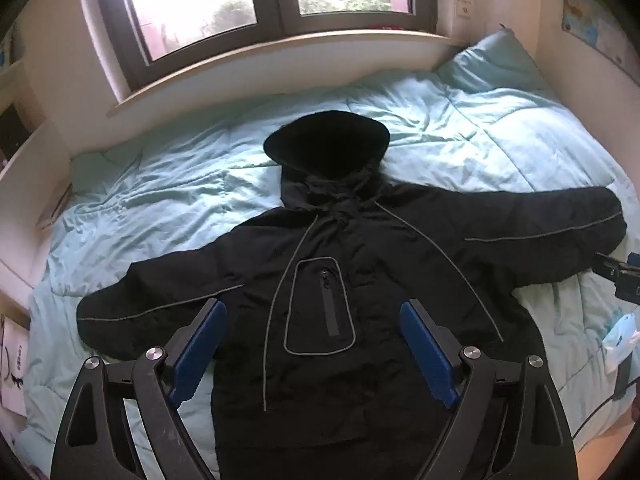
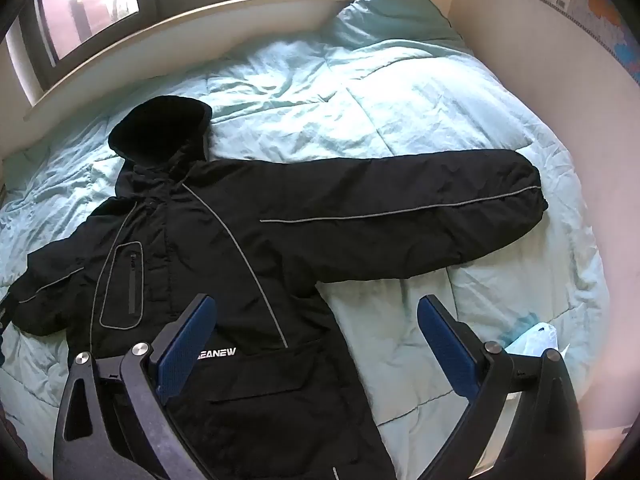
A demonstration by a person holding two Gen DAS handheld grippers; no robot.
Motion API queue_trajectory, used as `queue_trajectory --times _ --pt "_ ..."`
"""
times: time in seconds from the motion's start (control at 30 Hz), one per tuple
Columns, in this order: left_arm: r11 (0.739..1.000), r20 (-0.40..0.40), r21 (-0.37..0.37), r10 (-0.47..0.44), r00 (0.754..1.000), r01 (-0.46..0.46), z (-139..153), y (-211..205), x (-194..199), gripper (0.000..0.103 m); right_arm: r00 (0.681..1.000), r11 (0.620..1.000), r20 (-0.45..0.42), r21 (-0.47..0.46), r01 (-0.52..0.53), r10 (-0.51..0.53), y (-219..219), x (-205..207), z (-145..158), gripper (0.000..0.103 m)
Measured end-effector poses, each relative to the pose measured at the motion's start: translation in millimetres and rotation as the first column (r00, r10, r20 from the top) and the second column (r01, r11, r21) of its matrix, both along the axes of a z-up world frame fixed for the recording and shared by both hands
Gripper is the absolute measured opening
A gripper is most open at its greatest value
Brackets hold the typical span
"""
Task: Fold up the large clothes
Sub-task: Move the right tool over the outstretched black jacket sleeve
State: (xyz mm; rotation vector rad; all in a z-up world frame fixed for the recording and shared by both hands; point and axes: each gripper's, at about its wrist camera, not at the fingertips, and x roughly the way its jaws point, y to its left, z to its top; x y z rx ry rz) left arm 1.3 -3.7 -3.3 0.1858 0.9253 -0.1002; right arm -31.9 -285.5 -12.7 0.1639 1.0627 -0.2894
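A black hooded jacket [image 1: 360,264] lies face up and spread flat on a light blue duvet [image 1: 168,188], both sleeves stretched out sideways and the hood toward the window. It also shows in the right wrist view [image 2: 224,240], with its right sleeve [image 2: 420,208] reaching toward the wall. My left gripper [image 1: 314,312] is open and empty, held above the jacket's chest pocket. My right gripper [image 2: 316,306] is open and empty, above the jacket's right side under the sleeve. A part of the right gripper shows at the right edge of the left wrist view [image 1: 624,276].
A blue pillow [image 1: 496,64] leans at the head of the bed on the right. A window sill [image 1: 280,60] runs behind the bed. A wall [image 2: 560,80] with a poster borders the right side. A white and blue packet [image 2: 536,338] lies on the duvet's right edge.
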Motion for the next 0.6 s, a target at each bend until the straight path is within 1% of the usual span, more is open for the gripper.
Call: queue_trajectory --times 0.13,0.23,0.33,0.47,0.6 --pt "1.0 -0.02 -0.006 -0.014 1.0 0.014 -6.1 -6.4 3.2 0.09 1.0 1.0 -0.012 0.002 0.013 -0.013 -5.2 1.2 -6.1 0.101" --pt "1.0 -0.021 -0.005 -0.022 1.0 0.022 -5.9 -11.7 10.4 0.09 1.0 1.0 -0.017 0.004 0.023 -0.023 -9.5 1.5 -10.7 0.101" --pt "0.999 -0.012 -0.012 -0.05 0.999 0.05 -9.1 -19.3 16.5 0.09 0.999 0.999 -0.019 0.007 0.037 -0.037 -15.9 3.0 -14.3 0.101" --pt "0.997 -0.022 0.007 -0.073 0.997 0.073 -15.2 -31.0 26.0 0.09 0.998 0.998 -0.017 0.011 0.063 -0.063 -27.2 4.3 -16.8 0.101" --pt "0.995 -0.042 0.025 -0.093 0.995 0.094 -20.0 -43.6 33.1 0.09 0.997 0.996 0.005 0.04 0.079 -0.079 -40.0 5.3 -17.9 0.101"
